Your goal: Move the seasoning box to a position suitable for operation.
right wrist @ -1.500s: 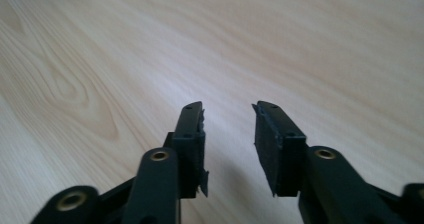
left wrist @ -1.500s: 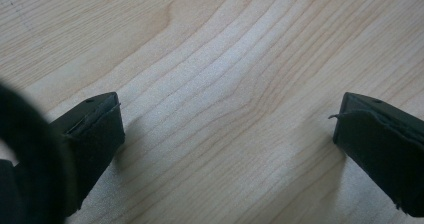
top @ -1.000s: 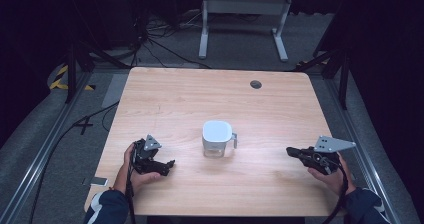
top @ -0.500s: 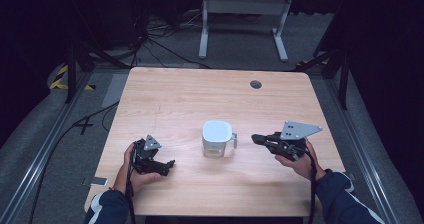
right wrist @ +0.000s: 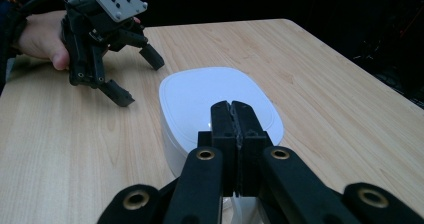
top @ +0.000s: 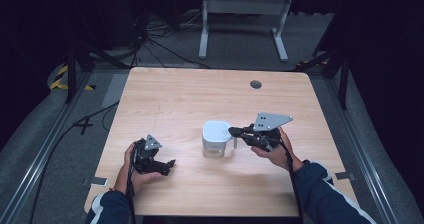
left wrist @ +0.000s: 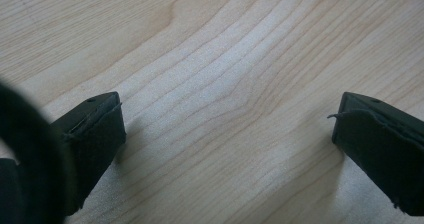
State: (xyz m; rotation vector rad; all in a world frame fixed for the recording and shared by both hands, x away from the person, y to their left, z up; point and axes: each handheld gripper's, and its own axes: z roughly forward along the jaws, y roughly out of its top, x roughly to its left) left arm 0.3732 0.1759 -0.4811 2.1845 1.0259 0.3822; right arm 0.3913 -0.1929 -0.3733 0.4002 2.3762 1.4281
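A white, rounded-square lidded pot (top: 215, 137) stands in the middle of the wooden table (top: 190, 99), with a small handle on its right side. My right gripper (top: 232, 131) comes in from the right with its jaws pressed shut and nothing between them. In the right gripper view the shut right gripper (right wrist: 232, 110) has its tips just over the near edge of the white lid (right wrist: 200, 96); contact cannot be made out. My left gripper (top: 168, 165) rests low on the table to the left of the pot, open. The left gripper view has the open left gripper (left wrist: 225, 139) over bare wood.
A round cable hole (top: 255, 84) sits near the table's far edge. Beyond that edge a metal stand (top: 245, 6) is on the floor, and cables (top: 145, 39) trail at the far left. In the right gripper view, the left gripper (right wrist: 140, 79) stands left of the pot.
My right gripper has travelled left from near the table's right edge to the white pot, rising a little, its jaws staying shut. The left gripper has not moved.
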